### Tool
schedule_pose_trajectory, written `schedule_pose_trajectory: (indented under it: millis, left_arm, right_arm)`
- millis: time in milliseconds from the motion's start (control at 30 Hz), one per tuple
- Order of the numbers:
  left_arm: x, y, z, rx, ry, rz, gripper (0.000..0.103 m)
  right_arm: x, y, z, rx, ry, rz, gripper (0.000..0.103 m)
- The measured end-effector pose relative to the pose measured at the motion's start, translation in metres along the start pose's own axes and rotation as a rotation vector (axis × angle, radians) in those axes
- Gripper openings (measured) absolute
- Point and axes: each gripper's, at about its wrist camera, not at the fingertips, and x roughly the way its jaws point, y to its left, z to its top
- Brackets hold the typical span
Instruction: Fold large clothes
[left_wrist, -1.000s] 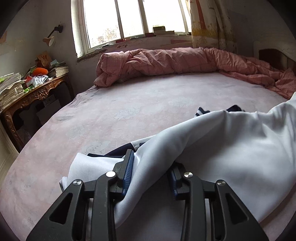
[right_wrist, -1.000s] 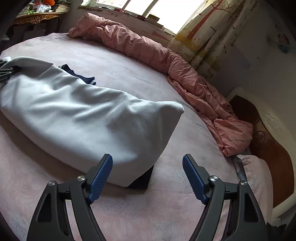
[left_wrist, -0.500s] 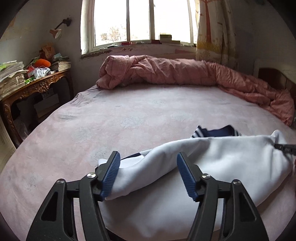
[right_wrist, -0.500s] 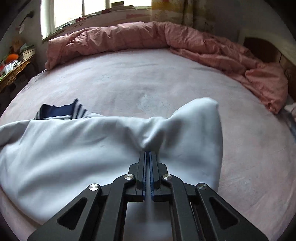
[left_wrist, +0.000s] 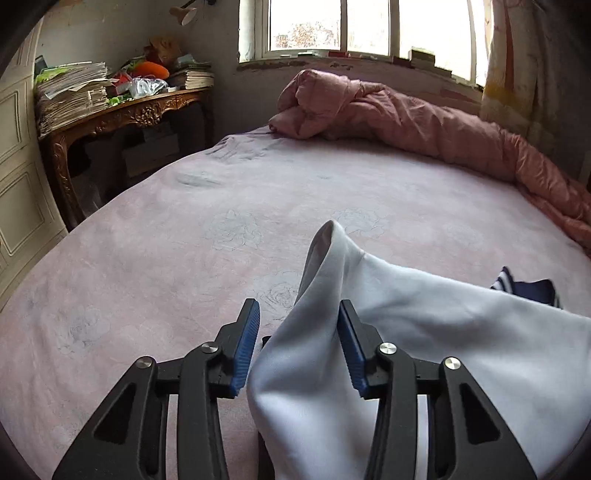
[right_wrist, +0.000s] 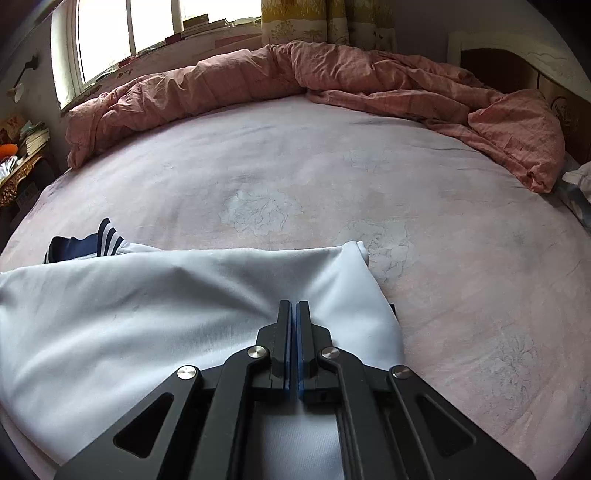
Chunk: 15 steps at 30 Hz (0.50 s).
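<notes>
A large white garment (left_wrist: 424, 332) with a navy striped collar (left_wrist: 524, 288) lies on the pink bed sheet (left_wrist: 221, 229). In the left wrist view my left gripper (left_wrist: 297, 317) is open, its blue pads either side of a raised fold of the white cloth, the right pad touching it. In the right wrist view the garment (right_wrist: 129, 314) spreads to the left with the collar (right_wrist: 92, 243) at its far edge. My right gripper (right_wrist: 294, 306) is shut on a pinch of the white fabric near its right end.
A rumpled pink duvet (left_wrist: 424, 125) runs along the far side of the bed under the window and also shows in the right wrist view (right_wrist: 332, 81). A carved wooden desk (left_wrist: 122, 122) piled with papers stands at the left. A headboard (right_wrist: 517, 62) is at the right.
My left gripper let go of the cloth, opened, and now straddles a raised fold. My right gripper went from open to shut on the garment's right end and pulled it flatter.
</notes>
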Motion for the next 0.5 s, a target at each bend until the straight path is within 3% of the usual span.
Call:
schedule_pose_trajectory:
  millis: [133, 167, 267, 300, 400, 500]
  left_arm:
    - [-0.041, -0.002, 0.002, 0.036, -0.059, -0.091, 0.045]
    - [-0.046, -0.005, 0.003, 0.029, -0.028, -0.124, 0.045]
    - [-0.042, -0.017, 0.002, 0.018, 0.103, -0.162, 0.028]
    - [-0.039, -0.021, 0.000, 0.022, 0.124, -0.178, 0.027]
    - [-0.021, -0.026, -0.010, 0.015, 0.137, -0.088, 0.027]
    - [0.006, -0.023, -0.027, 0.000, 0.109, 0.094, 0.027]
  right_arm:
    - [-0.031, 0.005, -0.003, -0.022, -0.060, 0.034, 0.001]
    - [-0.040, 0.004, -0.003, -0.009, -0.070, 0.070, 0.001]
    - [-0.063, 0.006, -0.002, 0.016, -0.092, 0.171, 0.001]
    - [-0.067, 0.009, -0.002, 0.010, -0.093, 0.183, 0.001]
    - [-0.063, 0.025, -0.004, -0.047, -0.052, 0.131, 0.001]
    - [-0.038, 0.030, -0.012, -0.087, 0.002, 0.074, 0.001]
